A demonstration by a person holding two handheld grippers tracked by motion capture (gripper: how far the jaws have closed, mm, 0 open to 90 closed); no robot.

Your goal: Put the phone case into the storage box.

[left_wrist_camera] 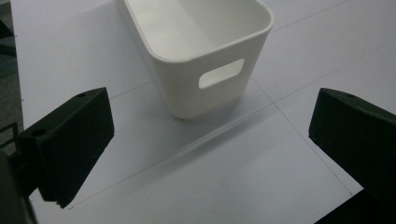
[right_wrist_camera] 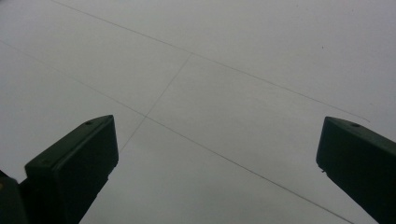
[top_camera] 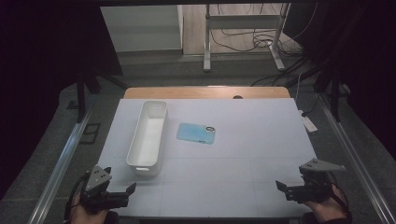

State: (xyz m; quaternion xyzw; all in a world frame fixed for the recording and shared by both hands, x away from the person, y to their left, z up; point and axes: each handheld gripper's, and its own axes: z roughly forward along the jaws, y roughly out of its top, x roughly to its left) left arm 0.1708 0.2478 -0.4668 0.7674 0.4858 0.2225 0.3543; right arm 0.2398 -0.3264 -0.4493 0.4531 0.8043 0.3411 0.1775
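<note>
Start posn: both grippers idle, jaws apart, nothing held.

Ref = white bin [top_camera: 148,138], long axis front-to-back, handle cutout end facing the person, prob. for easy loading. Blue phone case [top_camera: 196,133] lies flat just right of bin, apart from it. Left gripper [top_camera: 120,193] near bin's front end; right gripper [top_camera: 288,187] well right of bin, over bare table [top_camera: 252,154].

Right gripper [right_wrist_camera: 217,163]: jaws set wide apart, nothing between them; pale table sheet [right_wrist_camera: 233,84] with thin crossing lines beyond the fingers.
</note>
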